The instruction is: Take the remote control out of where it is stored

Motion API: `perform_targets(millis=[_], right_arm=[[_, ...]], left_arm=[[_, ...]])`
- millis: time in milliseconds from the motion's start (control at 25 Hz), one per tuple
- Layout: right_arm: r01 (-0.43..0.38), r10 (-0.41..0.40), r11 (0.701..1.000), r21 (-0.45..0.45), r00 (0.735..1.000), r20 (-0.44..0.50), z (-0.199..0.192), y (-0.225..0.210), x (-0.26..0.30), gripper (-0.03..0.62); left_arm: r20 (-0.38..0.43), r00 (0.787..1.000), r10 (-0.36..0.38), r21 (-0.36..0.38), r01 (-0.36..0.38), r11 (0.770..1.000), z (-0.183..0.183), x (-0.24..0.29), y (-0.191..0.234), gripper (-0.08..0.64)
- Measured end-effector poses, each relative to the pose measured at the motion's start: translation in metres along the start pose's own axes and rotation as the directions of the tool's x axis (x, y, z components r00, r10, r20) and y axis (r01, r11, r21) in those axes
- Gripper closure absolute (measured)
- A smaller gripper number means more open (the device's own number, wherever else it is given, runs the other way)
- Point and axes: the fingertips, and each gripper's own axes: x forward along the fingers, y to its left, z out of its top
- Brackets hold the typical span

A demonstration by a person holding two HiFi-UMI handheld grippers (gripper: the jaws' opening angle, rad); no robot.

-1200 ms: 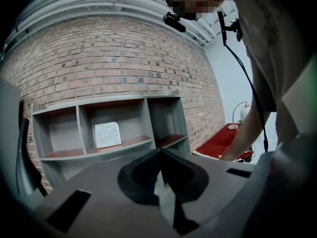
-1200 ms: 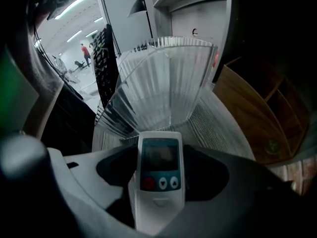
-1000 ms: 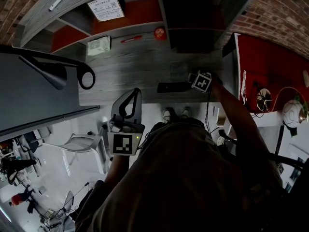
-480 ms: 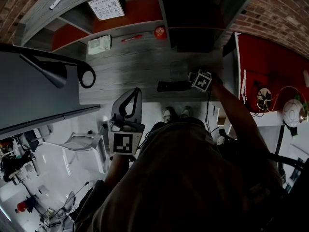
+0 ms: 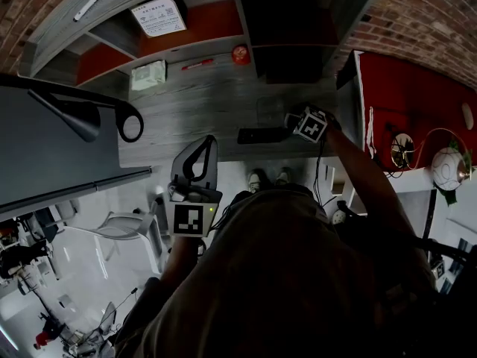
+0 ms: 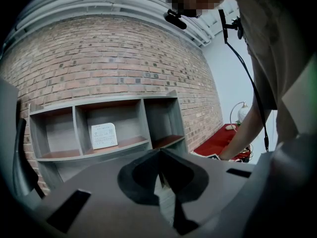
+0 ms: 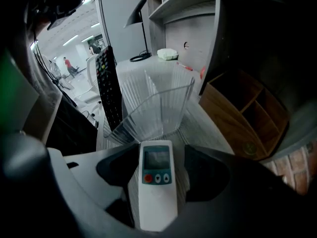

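Right claw (image 5: 297, 121), holding the white rectangular remote control with a small screen and red button (image 7: 157, 182), is edging rightward, away from the clear ribbed plastic holder (image 5: 270, 110) on the grey wood-grain worktop (image 5: 201, 103). The separation is widening only slightly. Head view is drifting: the white printed card (image 5: 159, 16) and the worktop items are sliding a little leftward in frame. In the background, the small red-clad figure (image 5: 42, 339) is moving lower and rightward.
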Motion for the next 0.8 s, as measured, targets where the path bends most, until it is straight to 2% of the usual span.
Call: perform_targets(millis=[240, 400, 480, 600, 800], right_arm=[[0.122, -0.130, 0.991, 0.062, 0.983, 0.127, 0.025, -0.021, -0.053, 0.298], [0.195, -0.226, 0.971, 0.136, 0.936, 0.269, 0.053, -0.033, -0.106, 0.298], [0.241, -0.289, 0.955, 0.174, 0.891, 0.351, 0.065, -0.040, -0.135, 0.298], [0.308, -0.376, 0.926, 0.218, 0.803, 0.462, 0.082, -0.042, -0.180, 0.298], [0.389, -0.483, 0.875, 0.288, 0.659, 0.576, 0.098, -0.033, -0.243, 0.298]], left_arm=[[0.035, 0.999, -0.029, -0.004, 0.029, 1.000, 0.007, 0.009, -0.003, 0.549], [0.063, 0.997, -0.041, -0.008, 0.042, 0.999, 0.012, 0.016, -0.002, 0.549], [0.074, 0.996, -0.041, -0.006, 0.042, 0.999, 0.014, 0.019, 0.000, 0.549], [0.088, 0.996, -0.019, -0.016, 0.020, 1.000, 0.019, 0.021, 0.009, 0.549], [0.123, 0.992, 0.002, -0.011, 0.000, 1.000, 0.029, 0.024, 0.022, 0.549]])
